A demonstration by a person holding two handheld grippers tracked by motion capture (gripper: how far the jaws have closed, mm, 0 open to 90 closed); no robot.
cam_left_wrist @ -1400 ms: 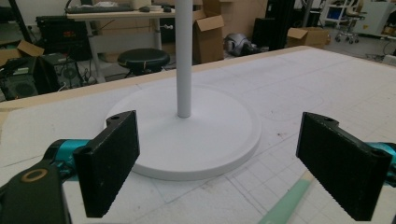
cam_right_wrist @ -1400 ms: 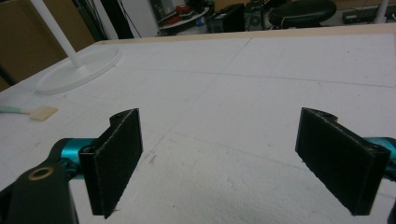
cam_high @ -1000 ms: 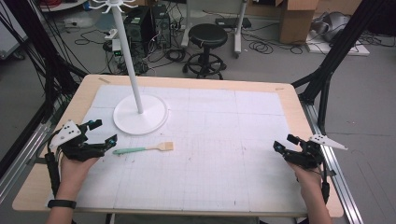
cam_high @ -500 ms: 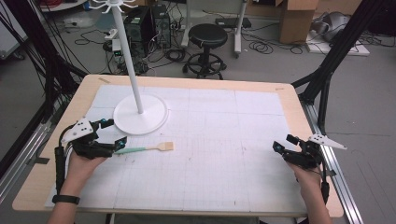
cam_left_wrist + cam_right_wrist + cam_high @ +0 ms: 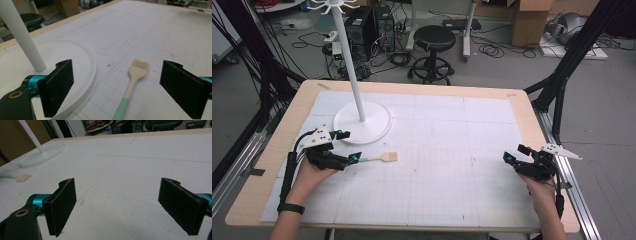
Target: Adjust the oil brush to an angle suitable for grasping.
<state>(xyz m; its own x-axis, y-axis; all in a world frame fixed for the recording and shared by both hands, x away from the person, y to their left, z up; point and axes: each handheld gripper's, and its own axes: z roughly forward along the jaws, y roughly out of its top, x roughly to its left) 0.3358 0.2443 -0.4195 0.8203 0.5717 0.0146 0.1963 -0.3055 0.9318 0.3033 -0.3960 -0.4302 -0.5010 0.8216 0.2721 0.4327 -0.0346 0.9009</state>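
A pastry brush with a mint-green handle and a cream head lies flat on the white mat, just right of the stand's base. My left gripper is open at the handle end. In the left gripper view the brush runs up between the two black jaws of that gripper, and neither jaw touches it. My right gripper is open near the table's right edge, with bare mat between its jaws. From there the brush shows far off to the left.
A white stand with a round base and a tall pole topped by hooks stands at the back left of the mat. Its base lies close beside my left jaw. The wooden table edge borders the mat. A stool stands beyond.
My left gripper has moved right and forward to the brush, and its jaws now stand on either side of the handle. The right gripper and the brush have stayed put.
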